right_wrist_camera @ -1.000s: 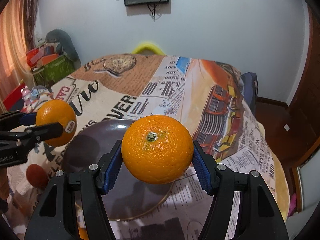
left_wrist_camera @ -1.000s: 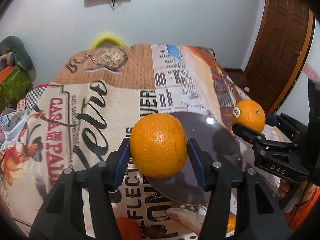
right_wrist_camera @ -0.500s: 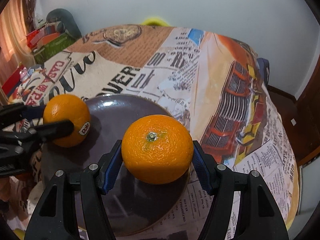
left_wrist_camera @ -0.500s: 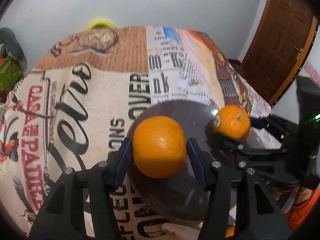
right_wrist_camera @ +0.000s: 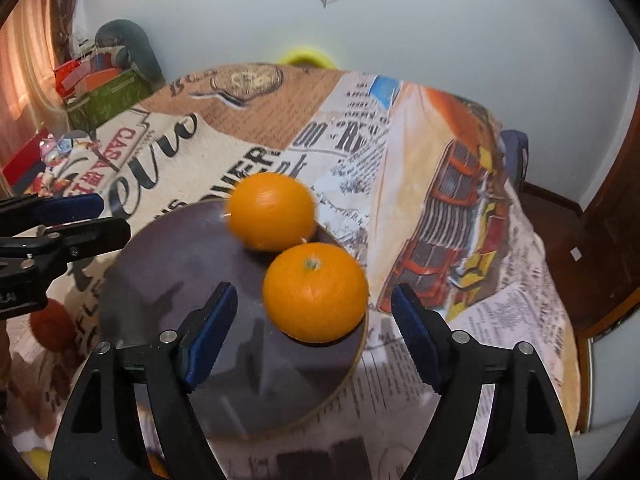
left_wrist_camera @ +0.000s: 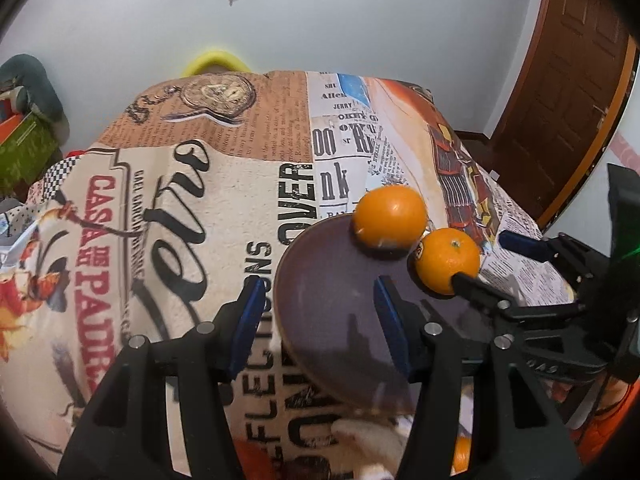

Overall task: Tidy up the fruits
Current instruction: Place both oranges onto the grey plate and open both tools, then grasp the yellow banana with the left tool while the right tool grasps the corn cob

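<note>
Two oranges sit on the dark plate (right_wrist_camera: 168, 264), both toward its far rim. In the right wrist view the far orange (right_wrist_camera: 271, 210) lies at about 12 o'clock on the plate, slightly blurred, and the near orange (right_wrist_camera: 315, 292) lies at about 2 o'clock, stem end up, resting close to the plate's edge. The two fruits look to be touching or just beside each other.

The right gripper (right_wrist_camera: 314, 336) has its jaws spread wide, one blue pad on each side of the near orange with clear gaps, so it grips nothing. The left gripper (right_wrist_camera: 76, 216) comes in from 9 o'clock in that view, over the plate's left rim, its jaws apart and empty.

In the left wrist view the left gripper (left_wrist_camera: 320, 320) stands parted over the plate (left_wrist_camera: 320, 300), nothing between its pads. The far orange (left_wrist_camera: 390, 216) sits at 1 o'clock from it on the plate's far rim, and the near orange (left_wrist_camera: 446, 260), bearing a small sticker, at 2 o'clock, flanked by the right gripper (left_wrist_camera: 486, 262), whose lower finger overlaps it.

The plate rests on a tablecloth (left_wrist_camera: 180, 200) printed with newspaper motifs and a vintage car. Another reddish-orange fruit (right_wrist_camera: 52, 326) lies on the cloth at 8 o'clock from the plate in the right wrist view.
</note>
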A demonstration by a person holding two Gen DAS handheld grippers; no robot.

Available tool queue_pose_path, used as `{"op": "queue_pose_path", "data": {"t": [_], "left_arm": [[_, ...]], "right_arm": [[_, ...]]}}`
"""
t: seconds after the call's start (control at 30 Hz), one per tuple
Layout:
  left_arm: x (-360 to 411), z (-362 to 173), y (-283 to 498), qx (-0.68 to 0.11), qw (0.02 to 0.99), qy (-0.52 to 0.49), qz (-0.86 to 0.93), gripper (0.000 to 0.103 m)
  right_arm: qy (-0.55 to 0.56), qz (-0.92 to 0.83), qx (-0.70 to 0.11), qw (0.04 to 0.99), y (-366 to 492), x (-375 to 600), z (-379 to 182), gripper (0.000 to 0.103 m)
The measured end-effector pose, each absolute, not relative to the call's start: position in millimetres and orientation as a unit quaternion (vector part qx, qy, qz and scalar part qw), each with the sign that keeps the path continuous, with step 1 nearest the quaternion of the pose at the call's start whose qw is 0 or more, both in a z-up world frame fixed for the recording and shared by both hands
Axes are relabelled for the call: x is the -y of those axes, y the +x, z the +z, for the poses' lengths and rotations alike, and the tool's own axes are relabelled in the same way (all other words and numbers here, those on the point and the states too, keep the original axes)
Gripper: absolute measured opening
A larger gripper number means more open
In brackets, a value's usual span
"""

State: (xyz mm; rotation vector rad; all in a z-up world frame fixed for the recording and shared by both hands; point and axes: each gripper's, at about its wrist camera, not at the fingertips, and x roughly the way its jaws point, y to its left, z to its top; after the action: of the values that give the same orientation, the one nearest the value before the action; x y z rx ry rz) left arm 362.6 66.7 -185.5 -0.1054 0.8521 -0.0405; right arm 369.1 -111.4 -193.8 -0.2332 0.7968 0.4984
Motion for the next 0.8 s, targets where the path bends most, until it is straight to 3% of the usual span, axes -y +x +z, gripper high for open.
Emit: {"op": "queue_pose_path", "data": {"t": [0.63,0.8], "left_arm": [[-61.1,-137.2,233.4,-0.393,0.918,-0.045,-0.012,0.058],[-53.1,-136.6,198.9,-0.393,0.919,-0.042,-0.014,0.061]], "right_arm": [[-0.102,0.228,-0.334,0.909,250.1,149.0,-127.3,0.08],[-0.116,0.225,-0.331,0.909,216.2,154.2,-125.5,0.085]]}}
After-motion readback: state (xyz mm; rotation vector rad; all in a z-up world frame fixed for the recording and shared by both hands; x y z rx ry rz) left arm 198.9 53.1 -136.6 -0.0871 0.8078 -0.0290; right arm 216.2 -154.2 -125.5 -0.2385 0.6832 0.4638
